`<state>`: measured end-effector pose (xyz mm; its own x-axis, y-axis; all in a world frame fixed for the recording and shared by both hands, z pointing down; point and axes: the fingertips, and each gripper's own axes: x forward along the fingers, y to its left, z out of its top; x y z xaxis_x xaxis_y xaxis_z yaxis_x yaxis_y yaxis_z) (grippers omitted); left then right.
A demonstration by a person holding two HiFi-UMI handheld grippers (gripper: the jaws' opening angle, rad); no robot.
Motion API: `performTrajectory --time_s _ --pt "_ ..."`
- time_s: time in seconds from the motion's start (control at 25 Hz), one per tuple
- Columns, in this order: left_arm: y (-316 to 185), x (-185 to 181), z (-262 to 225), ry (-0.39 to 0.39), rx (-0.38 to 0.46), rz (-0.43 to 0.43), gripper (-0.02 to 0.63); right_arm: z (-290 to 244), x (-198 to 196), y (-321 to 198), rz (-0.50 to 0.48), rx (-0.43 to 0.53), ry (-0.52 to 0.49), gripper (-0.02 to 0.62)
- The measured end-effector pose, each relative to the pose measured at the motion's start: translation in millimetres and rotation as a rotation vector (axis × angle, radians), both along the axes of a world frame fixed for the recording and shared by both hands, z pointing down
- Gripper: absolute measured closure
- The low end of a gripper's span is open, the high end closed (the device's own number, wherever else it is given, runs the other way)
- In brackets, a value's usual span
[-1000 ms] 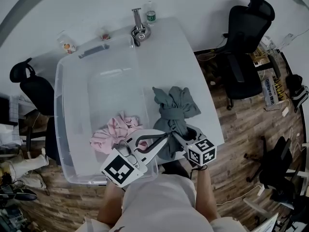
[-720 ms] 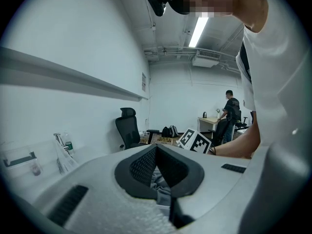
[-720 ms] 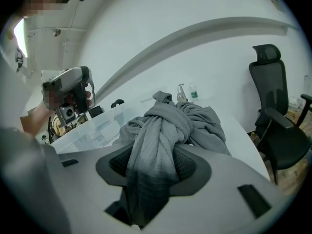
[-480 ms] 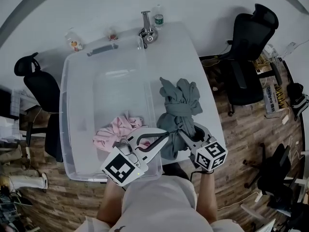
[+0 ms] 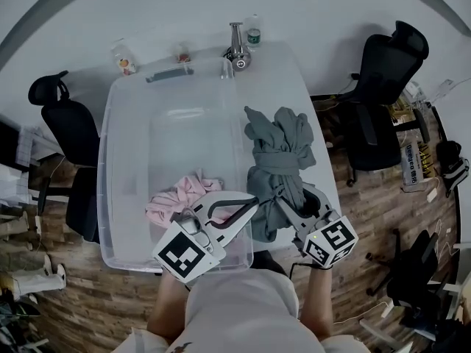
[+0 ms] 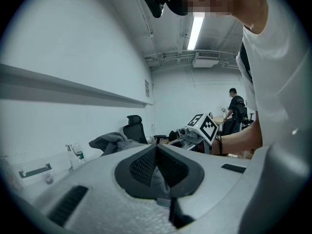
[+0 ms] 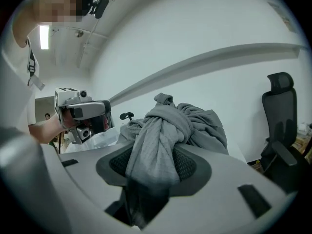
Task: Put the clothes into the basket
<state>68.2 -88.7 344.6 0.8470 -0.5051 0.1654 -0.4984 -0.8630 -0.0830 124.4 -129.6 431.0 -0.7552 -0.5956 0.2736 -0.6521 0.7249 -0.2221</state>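
Observation:
A knotted grey garment [image 5: 280, 157] hangs off the white table [image 5: 283, 65], just right of the clear plastic basket [image 5: 107, 197]. My right gripper [image 5: 285, 203] is shut on its lower end, and cloth drapes over the pads in the right gripper view [image 7: 152, 172]. My left gripper [image 5: 252, 204] is shut on an edge of the same garment at the basket's near right corner; a grey fold shows between its pads [image 6: 157, 172]. A pink garment [image 5: 180, 197] lies inside the basket near the front.
A metal fixture [image 5: 237, 48], a bottle [image 5: 254, 29] and a small bottle [image 5: 125, 63] stand at the table's far edge. Black office chairs sit at the left [image 5: 55, 116] and right [image 5: 383, 57] on the wooden floor.
The right gripper has risen with the grey garment, lifting the bundle higher beside the basket. The left gripper rose a little with it, still pinching the cloth.

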Motion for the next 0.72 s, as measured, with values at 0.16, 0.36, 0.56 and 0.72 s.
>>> performTrajectory --time_s 0.16,0.36,0.56,0.72 --pt "0.5 -9.2 -7.2 0.006 0.028 -0.022 0.601 -15.9 -7.3 0.6 -0.030 0.041 0.012 0.408" --pt "4.7 -16.6 -14.5 0.016 0.055 -0.046 0.601 -41.5 -13.9 6.4 -0.063 0.085 -0.021 0.410" --pt "1.9 -28.9 -22.5 0.029 0.075 -0.069 0.601 -65.8 -35.6 6.6 -0.120 0.132 -0.027 0.410" --pt "3.8 -32.7 -26.6 0.033 0.086 -0.103 0.601 -75.1 -47.7 9.7 -0.176 0.151 -0.026 0.409"
